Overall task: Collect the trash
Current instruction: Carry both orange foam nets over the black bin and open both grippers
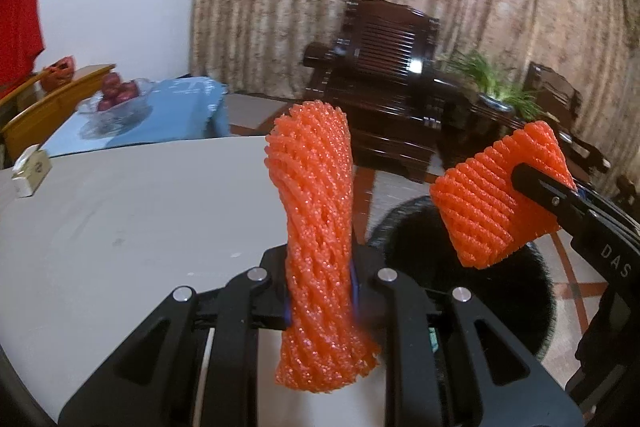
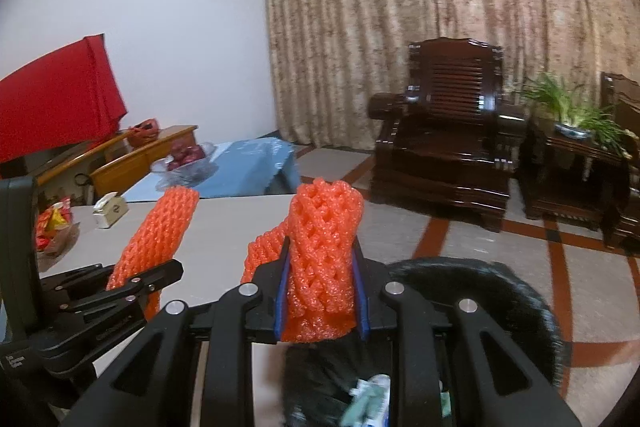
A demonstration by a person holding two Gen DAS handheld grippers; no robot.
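Note:
My left gripper (image 1: 320,301) is shut on an orange foam fruit net (image 1: 316,203) that stands upright between its fingers, over the edge of the white table (image 1: 120,227). To its right, my right gripper (image 1: 538,185) is shut on a second orange foam net (image 1: 488,211), above a black-lined trash bin (image 1: 472,291). In the right wrist view, that gripper (image 2: 320,293) clamps its net (image 2: 324,243) between blue pads. The bin (image 2: 492,291) lies below, with crumpled trash (image 2: 372,401) inside. The left gripper (image 2: 160,281) and its net (image 2: 160,231) show at the left.
A small white box (image 2: 110,213) and a snack packet (image 2: 54,227) lie at the table's far left. Beyond are a blue-covered table with a glass fruit bowl (image 2: 184,163), a dark wooden armchair (image 2: 448,147) and a potted plant (image 2: 576,115) on a side table.

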